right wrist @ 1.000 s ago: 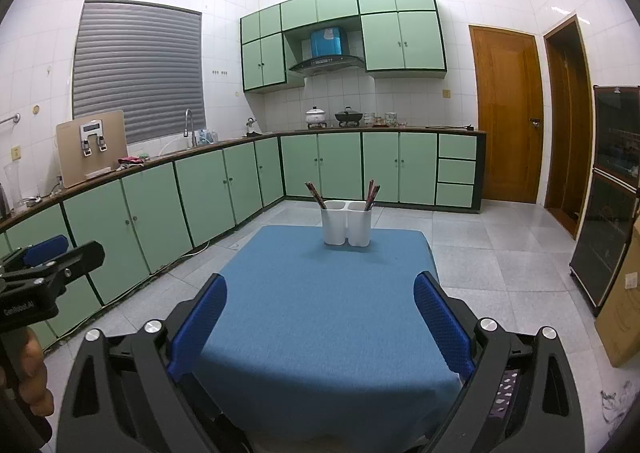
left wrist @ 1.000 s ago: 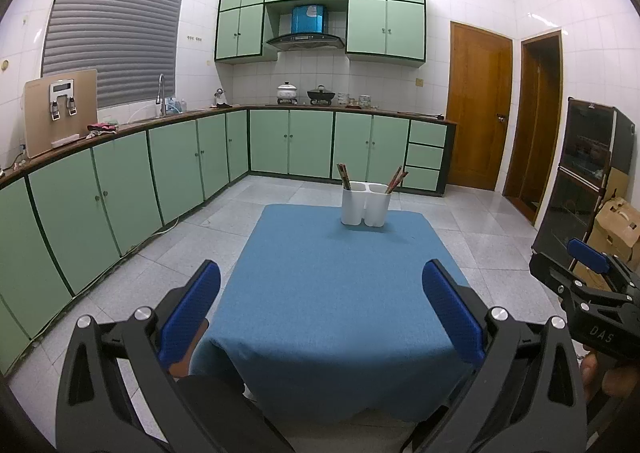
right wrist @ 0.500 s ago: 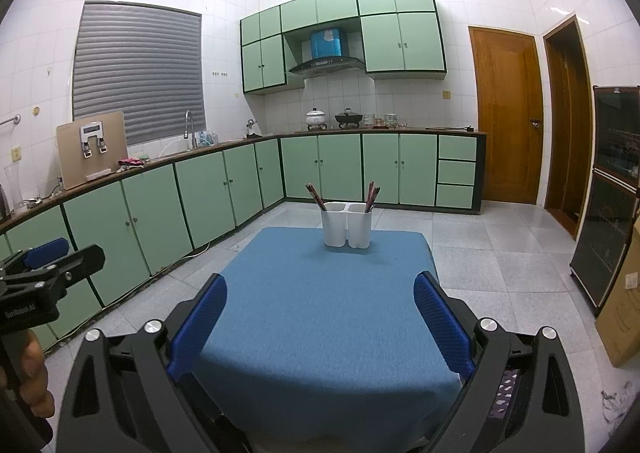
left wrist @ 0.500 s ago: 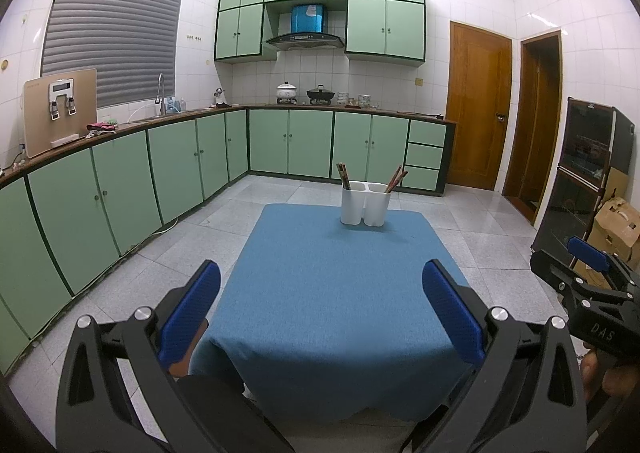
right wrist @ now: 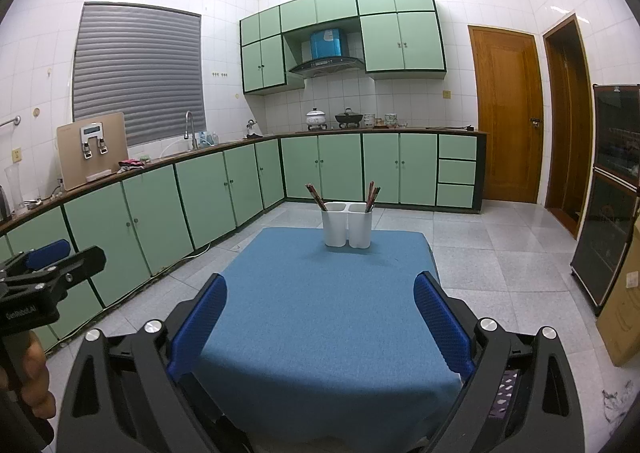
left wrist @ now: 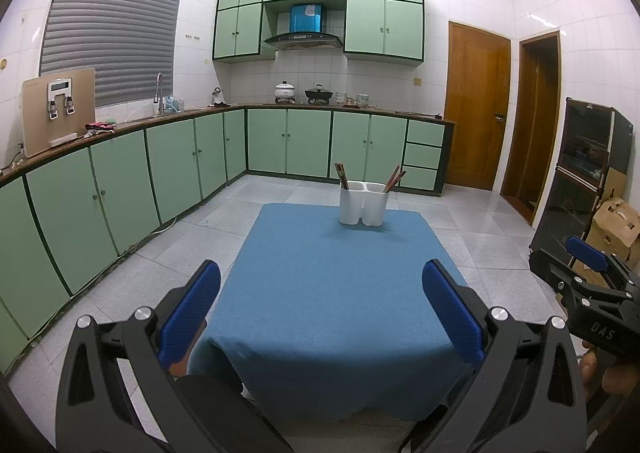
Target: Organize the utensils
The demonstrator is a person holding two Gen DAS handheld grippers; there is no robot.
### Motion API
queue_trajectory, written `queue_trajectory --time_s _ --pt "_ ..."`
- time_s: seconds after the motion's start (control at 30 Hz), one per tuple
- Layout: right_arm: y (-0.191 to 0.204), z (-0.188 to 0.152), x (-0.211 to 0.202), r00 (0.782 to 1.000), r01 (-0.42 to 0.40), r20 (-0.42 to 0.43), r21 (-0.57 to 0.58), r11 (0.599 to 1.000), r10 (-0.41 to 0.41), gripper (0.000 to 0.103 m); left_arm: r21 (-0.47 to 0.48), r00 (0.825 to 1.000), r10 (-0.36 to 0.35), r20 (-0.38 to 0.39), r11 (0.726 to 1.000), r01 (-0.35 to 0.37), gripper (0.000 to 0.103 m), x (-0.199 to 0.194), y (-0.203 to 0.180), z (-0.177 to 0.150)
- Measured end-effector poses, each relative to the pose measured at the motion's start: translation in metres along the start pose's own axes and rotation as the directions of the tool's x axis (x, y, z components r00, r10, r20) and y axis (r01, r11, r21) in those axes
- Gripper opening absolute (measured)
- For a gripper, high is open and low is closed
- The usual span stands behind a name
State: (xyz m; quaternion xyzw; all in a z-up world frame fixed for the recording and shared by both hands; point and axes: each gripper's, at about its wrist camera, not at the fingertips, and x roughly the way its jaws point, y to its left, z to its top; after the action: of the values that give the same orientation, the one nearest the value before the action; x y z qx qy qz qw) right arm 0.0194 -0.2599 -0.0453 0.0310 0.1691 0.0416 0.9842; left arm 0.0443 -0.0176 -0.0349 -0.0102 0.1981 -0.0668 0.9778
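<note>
looking along the left gripper [left wrist: 320,309], nothing has shifted over the last second: its blue fingers stay spread wide and empty at the near edge of the blue tablecloth [left wrist: 320,285]. the white two-cup utensil holder [left wrist: 363,204] stands at the far end, chopsticks [left wrist: 341,173] in each cup.

from the right gripper [right wrist: 320,311], equally unmoved, gaping and empty, the holder [right wrist: 347,224] reads the same, chopsticks [right wrist: 372,195] sorted upright; this fits either end of the task.
</note>
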Motion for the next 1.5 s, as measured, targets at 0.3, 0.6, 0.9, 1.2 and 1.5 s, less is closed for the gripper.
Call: queue_trajectory --time_s 0.3,0.6,0.9,1.2,1.5 --pt "0.0 0.0 0.0 1.0 -0.002 0.001 0.003 1.0 0.002 0.093 0.0 1.0 -0.001 -0.001 1.0 0.001 0.098 0.0 0.0 0.0" --pt "0.002 0.001 -0.001 1.0 -0.002 -0.001 0.001 1.0 0.002 0.093 -0.001 1.0 -0.001 0.0 1.0 0.001 0.098 0.0 -0.001 0.0" --pt "0.004 0.002 -0.001 1.0 -0.003 0.0 0.003 1.0 0.003 0.093 0.003 1.0 -0.001 -0.001 1.0 0.001 0.098 0.001 -0.002 0.0" --pt "0.009 0.004 -0.003 1.0 -0.003 0.006 0.002 1.0 0.003 0.093 0.007 1.0 0.001 0.001 1.0 -0.001 0.098 -0.001 -0.008 -0.002" --pt "0.01 0.006 -0.004 1.0 0.003 0.006 -0.001 1.0 -0.003 0.093 -0.004 1.0 -0.009 -0.002 1.0 0.009 0.098 0.001 -0.004 0.0"
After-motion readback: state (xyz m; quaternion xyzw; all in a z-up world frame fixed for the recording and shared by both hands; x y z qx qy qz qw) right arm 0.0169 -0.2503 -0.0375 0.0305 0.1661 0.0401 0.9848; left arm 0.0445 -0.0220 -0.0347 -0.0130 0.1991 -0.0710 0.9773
